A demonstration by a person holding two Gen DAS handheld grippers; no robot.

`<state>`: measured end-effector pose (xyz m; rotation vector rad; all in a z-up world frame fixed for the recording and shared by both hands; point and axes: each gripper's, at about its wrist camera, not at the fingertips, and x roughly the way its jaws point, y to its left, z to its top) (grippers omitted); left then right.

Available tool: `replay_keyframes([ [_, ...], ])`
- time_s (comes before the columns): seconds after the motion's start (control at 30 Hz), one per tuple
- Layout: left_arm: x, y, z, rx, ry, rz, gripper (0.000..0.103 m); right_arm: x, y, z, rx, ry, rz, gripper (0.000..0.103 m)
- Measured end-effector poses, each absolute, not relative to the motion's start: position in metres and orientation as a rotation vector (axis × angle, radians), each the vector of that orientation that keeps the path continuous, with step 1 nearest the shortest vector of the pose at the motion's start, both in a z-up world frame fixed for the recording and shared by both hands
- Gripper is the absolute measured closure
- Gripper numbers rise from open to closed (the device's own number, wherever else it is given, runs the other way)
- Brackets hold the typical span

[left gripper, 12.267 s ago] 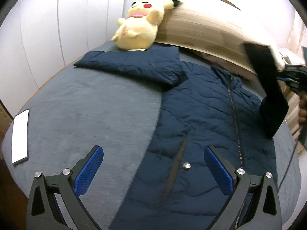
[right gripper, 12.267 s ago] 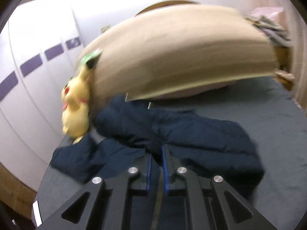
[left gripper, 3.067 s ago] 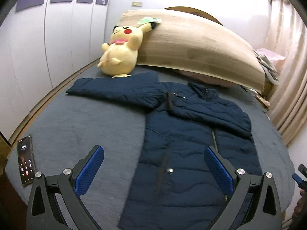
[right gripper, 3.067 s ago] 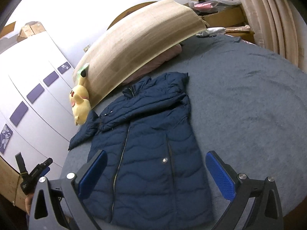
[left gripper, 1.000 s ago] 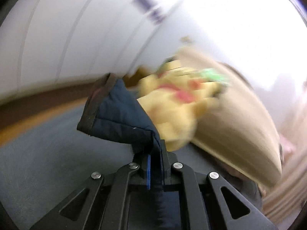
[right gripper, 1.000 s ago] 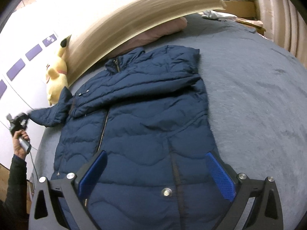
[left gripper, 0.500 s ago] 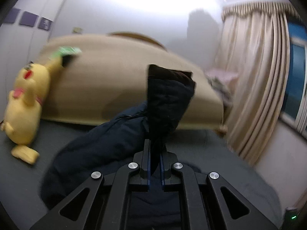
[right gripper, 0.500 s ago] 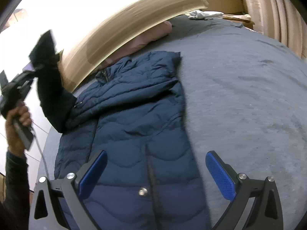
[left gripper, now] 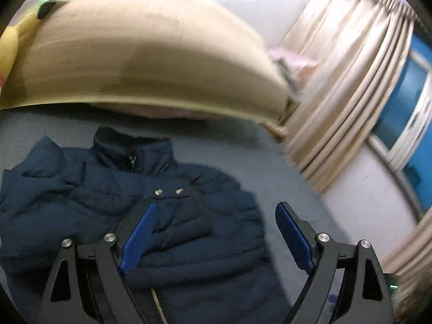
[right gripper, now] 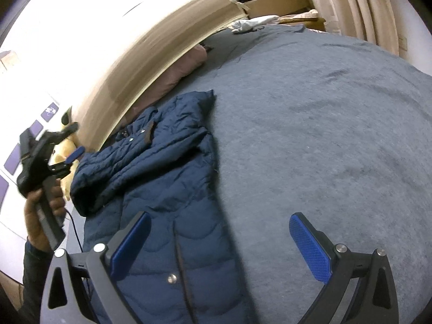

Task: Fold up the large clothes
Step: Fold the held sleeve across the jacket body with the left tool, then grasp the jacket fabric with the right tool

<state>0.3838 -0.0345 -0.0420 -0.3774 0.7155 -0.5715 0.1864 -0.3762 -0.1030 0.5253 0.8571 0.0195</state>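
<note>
A navy quilted jacket [left gripper: 167,216] lies face up on the grey bed, collar toward the headboard, with both sleeves folded across its chest. It also shows in the right wrist view [right gripper: 162,178]. My left gripper [left gripper: 213,237] is open and empty, hovering above the jacket's chest near two snap buttons [left gripper: 168,191]. It also appears at the left of the right wrist view [right gripper: 64,159], held in a hand. My right gripper [right gripper: 218,245] is open and empty, above the jacket's lower right edge.
The grey bed [right gripper: 324,135] extends wide to the right of the jacket. A tan headboard [left gripper: 135,54] and pink pillow [right gripper: 183,67] are beyond the collar. A yellow plush toy [left gripper: 8,43] sits at the far left. Curtains [left gripper: 337,94] hang at the right.
My left gripper has let go of the left sleeve, which now lies folded across the chest, and its jaws have opened. The right gripper stays open and shifted slightly.
</note>
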Motion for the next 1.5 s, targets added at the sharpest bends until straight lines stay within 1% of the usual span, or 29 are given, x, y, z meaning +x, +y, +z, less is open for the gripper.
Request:
replay_keyframes([
  [0.07, 0.364, 0.001, -0.028, -0.454, 0.662, -0.583, 0.014, 0.196, -0.367, -0.096, 0.535, 0.854, 0.055, 0.000],
  [0.17, 0.337, 0.072, -0.024, -0.500, 0.578, -0.468, 0.013, 0.220, -0.342, -0.082, 0.550, 0.850, 0.139, 0.000],
  [0.27, 0.307, 0.130, -0.041, -0.465, 0.514, -0.251, 0.011, 0.268, -0.300, -0.070, 0.607, 0.859, 0.282, 0.000],
  [0.33, 0.294, 0.163, -0.062, -0.493, 0.535, -0.164, 0.011, 0.302, -0.276, -0.071, 0.659, 0.868, 0.322, 0.000],
  [0.4, 0.289, 0.177, -0.077, -0.513, 0.560, -0.137, 0.011, 0.350, -0.251, -0.081, 0.775, 0.902, 0.401, 0.000],
  [0.5, 0.280, 0.195, -0.097, -0.531, 0.542, -0.101, 0.011, 0.401, -0.229, -0.109, 0.868, 0.965, 0.337, 0.000],
  [0.63, 0.279, 0.206, -0.108, -0.551, 0.503, -0.098, 0.011, 0.435, -0.221, -0.144, 0.934, 1.013, 0.199, 0.000],
  [0.77, 0.276, 0.208, -0.119, -0.524, 0.455, -0.100, 0.011, 0.451, -0.220, -0.161, 0.949, 1.010, 0.110, 0.001],
  [0.83, 0.276, 0.209, -0.127, -0.522, 0.444, -0.104, 0.011, 0.458, -0.221, -0.166, 0.947, 1.014, 0.087, 0.011],
  [0.87, 0.276, 0.210, -0.132, -0.524, 0.441, -0.101, 0.011, 0.461, -0.221, -0.167, 0.942, 1.020, 0.064, 0.030],
  [0.9, 0.275, 0.211, -0.135, -0.523, 0.437, -0.097, 0.011, 0.466, -0.221, -0.168, 0.916, 1.039, 0.035, 0.055],
  [0.93, 0.275, 0.213, -0.137, -0.524, 0.433, -0.097, 0.011, 0.471, -0.219, -0.168, 0.880, 1.054, 0.014, 0.068],
  [1.0, 0.273, 0.219, -0.142, -0.535, 0.417, -0.082, 0.011, 0.474, -0.211, -0.151, 0.736, 1.038, -0.020, 0.082],
  [1.1, 0.271, 0.225, -0.151, -0.523, 0.410, -0.053, 0.011, 0.460, -0.190, -0.099, 0.453, 0.920, -0.030, 0.087],
  [1.17, 0.274, 0.231, -0.158, -0.555, 0.434, -0.038, 0.011, 0.440, -0.182, -0.061, 0.300, 0.805, -0.057, 0.088],
  [1.23, 0.274, 0.234, -0.160, -0.578, 0.437, -0.033, 0.011, 0.424, -0.188, -0.044, 0.261, 0.738, -0.079, 0.088],
  [1.3, 0.272, 0.236, -0.160, -0.581, 0.425, -0.030, 0.011, 0.419, -0.196, -0.055, 0.258, 0.780, -0.066, 0.088],
  [1.37, 0.271, 0.233, -0.159, -0.565, 0.421, -0.026, 0.011, 0.418, -0.203, -0.085, 0.232, 0.832, -0.113, 0.087],
  [1.4, 0.270, 0.232, -0.159, -0.560, 0.421, -0.028, 0.011, 0.419, -0.210, -0.102, 0.255, 0.866, -0.124, 0.085],
  [1.43, 0.270, 0.231, -0.159, -0.552, 0.419, -0.032, 0.011, 0.422, -0.217, -0.117, 0.287, 0.910, -0.127, 0.080],
  [1.47, 0.269, 0.231, -0.159, -0.548, 0.418, -0.031, 0.011, 0.425, -0.225, -0.135, 0.330, 0.971, -0.139, 0.065],
  [1.5, 0.269, 0.230, -0.159, -0.544, 0.416, -0.032, 0.011, 0.427, -0.231, -0.145, 0.369, 1.001, -0.148, 0.037],
])
